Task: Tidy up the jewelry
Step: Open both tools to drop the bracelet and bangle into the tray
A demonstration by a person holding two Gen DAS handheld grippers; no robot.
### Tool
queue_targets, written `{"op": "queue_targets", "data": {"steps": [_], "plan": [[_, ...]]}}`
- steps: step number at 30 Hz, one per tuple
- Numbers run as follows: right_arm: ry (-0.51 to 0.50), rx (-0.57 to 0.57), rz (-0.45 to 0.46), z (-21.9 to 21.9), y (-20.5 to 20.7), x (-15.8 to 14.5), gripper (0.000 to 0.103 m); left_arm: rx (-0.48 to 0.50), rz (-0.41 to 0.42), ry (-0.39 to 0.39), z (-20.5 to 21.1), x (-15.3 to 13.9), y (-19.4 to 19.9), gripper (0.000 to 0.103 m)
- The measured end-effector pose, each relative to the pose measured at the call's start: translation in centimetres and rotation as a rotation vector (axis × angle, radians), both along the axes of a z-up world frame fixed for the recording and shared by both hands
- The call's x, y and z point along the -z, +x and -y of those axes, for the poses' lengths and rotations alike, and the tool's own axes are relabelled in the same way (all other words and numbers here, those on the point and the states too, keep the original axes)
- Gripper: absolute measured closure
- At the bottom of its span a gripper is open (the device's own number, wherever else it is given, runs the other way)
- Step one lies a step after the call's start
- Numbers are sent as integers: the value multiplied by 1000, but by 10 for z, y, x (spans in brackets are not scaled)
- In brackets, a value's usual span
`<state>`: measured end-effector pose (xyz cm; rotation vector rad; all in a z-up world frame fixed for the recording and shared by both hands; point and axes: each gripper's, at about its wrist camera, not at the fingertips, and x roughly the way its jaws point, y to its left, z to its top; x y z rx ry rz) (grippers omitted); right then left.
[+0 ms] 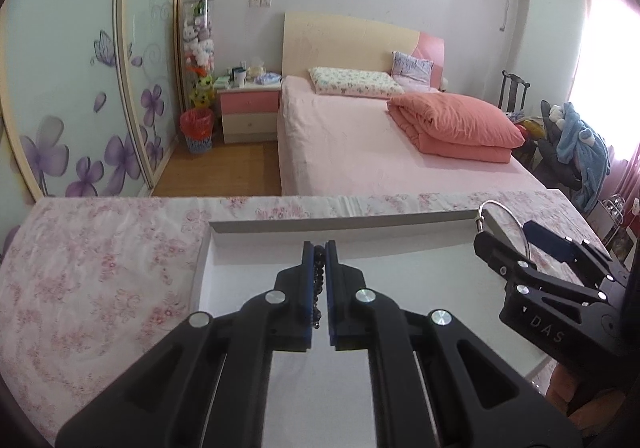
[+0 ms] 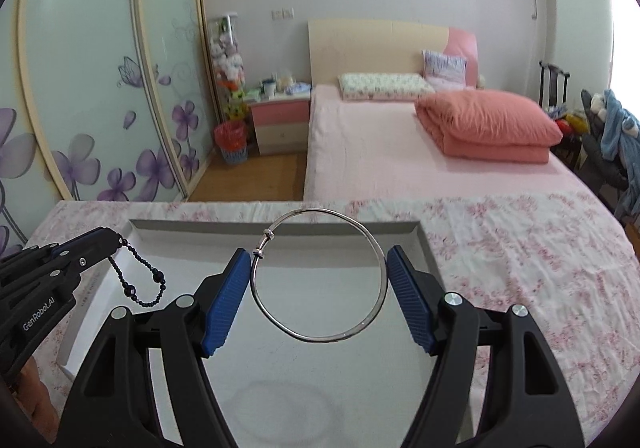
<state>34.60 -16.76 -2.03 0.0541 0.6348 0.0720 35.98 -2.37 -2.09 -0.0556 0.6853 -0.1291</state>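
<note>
My left gripper (image 1: 319, 248) is shut on a black bead bracelet (image 1: 319, 280), held above the white tray (image 1: 400, 221). In the right wrist view the left gripper (image 2: 114, 238) enters from the left and the bead bracelet (image 2: 146, 280) dangles from its tips over the tray (image 2: 280, 226). My right gripper (image 2: 320, 260) holds a thin silver bangle (image 2: 379, 260) between its blue pads (image 2: 224, 300), above the tray's middle. In the left wrist view the right gripper (image 1: 504, 228) is at the right with the bangle (image 1: 494, 203).
The tray lies on a table with a pink floral cloth (image 2: 520, 248). Beyond the table's far edge are a pink bed (image 1: 380, 151), a nightstand (image 1: 248, 107), a red bin (image 1: 196, 127) and floral wardrobe doors (image 1: 80, 107). A chair with clothes (image 1: 576, 151) stands at the right.
</note>
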Motion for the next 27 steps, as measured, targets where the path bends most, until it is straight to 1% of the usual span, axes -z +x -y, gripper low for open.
{"op": "queue_targets", "data": {"steps": [2,4,6,8,11,14,20,27], "plan": [[21,-1,-40,1,5,4,31,-5,-22,-15,-2,5,5,95],[35,-2,-45,2,3,4,22,-11,-29,-26,-7,6,6,87],[32,-4,-27,4,-2,1,22,-29,-17,-23,-14,4,4,82],[28,2,-11,8,-11,-4,22,-48,-8,-25,-22,1,-2,81],[48,9,1,15,-16,-10,22,-71,6,-28,-31,-6,-13,81],[46,11,21,18,-28,-17,22,-88,19,-26,-38,-13,-26,77],[40,0,52,21,-57,-26,22,-96,33,-28,-43,-22,-59,76],[56,-8,57,32,-105,-25,22,-63,39,-28,-40,-23,-120,69]]}}
